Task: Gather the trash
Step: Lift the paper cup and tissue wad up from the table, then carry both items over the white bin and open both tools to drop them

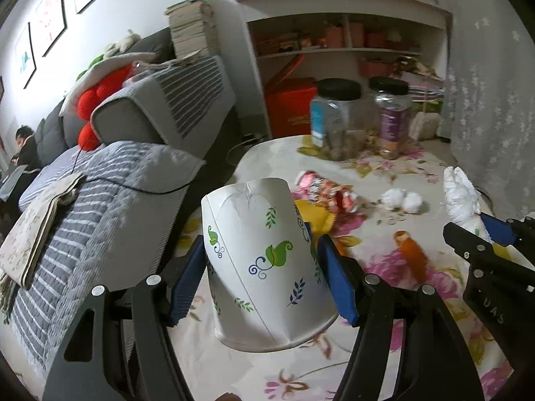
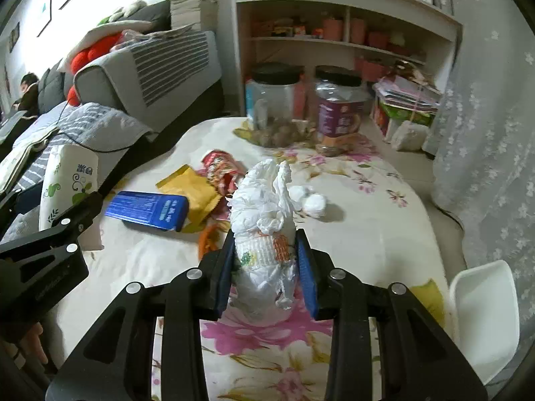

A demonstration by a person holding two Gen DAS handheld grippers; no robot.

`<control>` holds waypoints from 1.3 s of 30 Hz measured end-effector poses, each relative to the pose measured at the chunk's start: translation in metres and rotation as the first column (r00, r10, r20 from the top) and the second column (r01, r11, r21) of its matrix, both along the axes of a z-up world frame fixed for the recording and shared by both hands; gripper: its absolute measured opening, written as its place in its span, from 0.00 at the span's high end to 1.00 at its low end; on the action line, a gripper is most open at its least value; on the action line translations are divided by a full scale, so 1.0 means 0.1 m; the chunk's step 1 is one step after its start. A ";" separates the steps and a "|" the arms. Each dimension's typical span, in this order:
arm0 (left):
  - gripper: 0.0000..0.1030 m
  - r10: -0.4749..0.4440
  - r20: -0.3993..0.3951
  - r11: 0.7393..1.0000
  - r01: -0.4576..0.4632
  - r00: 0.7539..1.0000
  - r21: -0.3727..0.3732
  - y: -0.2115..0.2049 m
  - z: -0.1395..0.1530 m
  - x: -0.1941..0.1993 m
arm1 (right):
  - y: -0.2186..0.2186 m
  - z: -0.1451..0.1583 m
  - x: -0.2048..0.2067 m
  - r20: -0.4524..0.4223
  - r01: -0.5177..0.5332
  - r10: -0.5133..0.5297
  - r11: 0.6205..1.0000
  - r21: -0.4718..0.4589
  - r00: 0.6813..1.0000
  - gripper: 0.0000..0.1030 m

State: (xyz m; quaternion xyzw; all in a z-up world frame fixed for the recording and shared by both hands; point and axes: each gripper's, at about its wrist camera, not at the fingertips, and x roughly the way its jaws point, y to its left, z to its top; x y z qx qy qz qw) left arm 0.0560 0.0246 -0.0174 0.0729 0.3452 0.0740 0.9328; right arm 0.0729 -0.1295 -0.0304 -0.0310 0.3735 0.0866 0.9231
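Step in hand: carrying, both grips loaded.
- Your left gripper (image 1: 262, 267): fingers clamped on an inverted paper cup (image 1: 264, 260).
- Your right gripper (image 2: 265, 267): fingers clamped on a rolled diaper (image 2: 264, 230).
- Left on the floral tablecloth (image 2: 367, 234): snack wrappers (image 2: 220, 170), tissue balls (image 2: 311, 200) at 12 o'clock.
- Next, likely: a bin; none visible.

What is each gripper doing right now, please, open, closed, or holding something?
Left gripper: closed on the paper cup, held upside down.
Right gripper: closed on the crumpled white tissue wad.
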 end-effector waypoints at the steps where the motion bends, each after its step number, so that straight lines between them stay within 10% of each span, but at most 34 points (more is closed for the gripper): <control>1: 0.36 -0.008 0.003 1.000 0.008 1.000 -0.002 -0.03 0.01 0.00 | -0.04 0.01 -0.02 0.005 0.008 -0.008 1.000 -0.001 1.000 0.68; 39: 0.36 -0.256 0.020 0.966 0.256 0.966 -0.017 -1.39 0.03 -0.12 | -1.49 0.28 -0.51 0.085 0.300 -0.302 0.953 0.033 0.950 0.68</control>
